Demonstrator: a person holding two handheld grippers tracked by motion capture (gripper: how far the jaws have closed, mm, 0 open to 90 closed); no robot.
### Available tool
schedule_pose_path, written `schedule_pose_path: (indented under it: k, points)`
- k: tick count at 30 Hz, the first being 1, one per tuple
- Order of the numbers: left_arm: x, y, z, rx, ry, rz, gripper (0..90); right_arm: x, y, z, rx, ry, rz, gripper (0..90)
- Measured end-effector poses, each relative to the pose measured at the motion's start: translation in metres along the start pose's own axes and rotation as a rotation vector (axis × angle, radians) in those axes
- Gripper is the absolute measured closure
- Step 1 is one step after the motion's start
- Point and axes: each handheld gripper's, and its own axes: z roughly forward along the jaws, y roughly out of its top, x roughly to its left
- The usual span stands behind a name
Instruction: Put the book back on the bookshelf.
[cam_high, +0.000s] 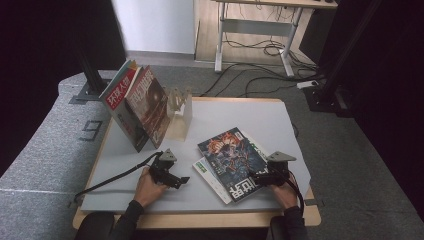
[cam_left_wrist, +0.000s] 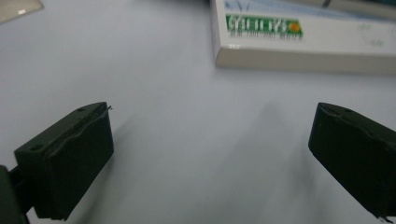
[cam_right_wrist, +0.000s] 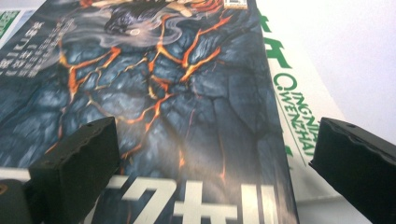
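Note:
A dark magazine (cam_high: 233, 161) with orange cracked-rock art lies on top of a white-and-green magazine (cam_high: 207, 172) at the table's front centre-right. My right gripper (cam_high: 259, 178) is open at the dark magazine's (cam_right_wrist: 187, 93) near edge, its jaws spread just above the cover, with the white-and-green magazine (cam_right_wrist: 299, 112) showing beside it. My left gripper (cam_high: 181, 181) is open low over bare table, pointing toward the white-and-green magazine's spine (cam_left_wrist: 299, 58), nothing between its jaws. Two more magazines (cam_high: 137, 105) stand leaning at the back left against a clear stand (cam_high: 181, 107).
The grey table top (cam_high: 240, 117) has free room at the back right and front left. A cable (cam_high: 115, 175) trails from the left gripper across the table's front left. Beyond the table a desk frame (cam_high: 255, 30) and floor cables stand.

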Motion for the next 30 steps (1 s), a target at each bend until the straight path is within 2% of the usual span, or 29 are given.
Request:
schedule_pose_path:
  k: [1,3,4,9,12,15,19,23,25,29,30]
  points:
    - [0.000,0.002,-0.001,0.010,0.009,0.010,0.0,0.001,0.000,-0.001,0.004,-0.003,-0.005,0.1]
    - [-0.004,0.009,-0.001,0.034,0.052,0.065,0.0,0.003,-0.001,-0.004,0.011,-0.005,-0.014,0.2]
    - [-0.006,0.012,-0.001,0.029,0.054,0.079,0.0,0.004,-0.001,-0.005,0.010,-0.006,-0.016,0.2]
    - [-0.008,0.029,0.006,0.002,0.009,0.080,0.0,0.007,-0.006,-0.011,0.008,0.015,0.001,0.4]
    - [-0.006,0.039,0.012,0.019,0.009,0.094,0.0,0.007,-0.008,-0.017,-0.002,0.024,0.011,0.8]
    - [-0.005,0.049,0.018,0.033,-0.013,0.100,0.0,0.006,-0.011,-0.020,-0.003,0.022,0.013,1.1]
    - [-0.009,0.065,0.029,0.045,-0.014,0.135,0.0,0.006,-0.015,-0.025,0.005,0.010,0.006,1.4]
    - [-0.007,0.078,0.039,0.033,-0.028,0.131,0.0,0.007,-0.020,-0.029,0.013,0.015,0.003,2.0]
    - [-0.004,0.082,0.043,0.024,-0.041,0.115,0.0,0.008,-0.023,-0.031,0.016,0.019,0.010,2.4]
    - [0.000,0.092,0.051,0.033,-0.028,0.124,0.0,0.007,-0.028,-0.036,0.014,0.030,0.030,2.8]
    - [0.002,0.093,0.053,0.022,-0.030,0.120,0.0,0.007,-0.030,-0.038,0.014,0.030,0.037,2.9]
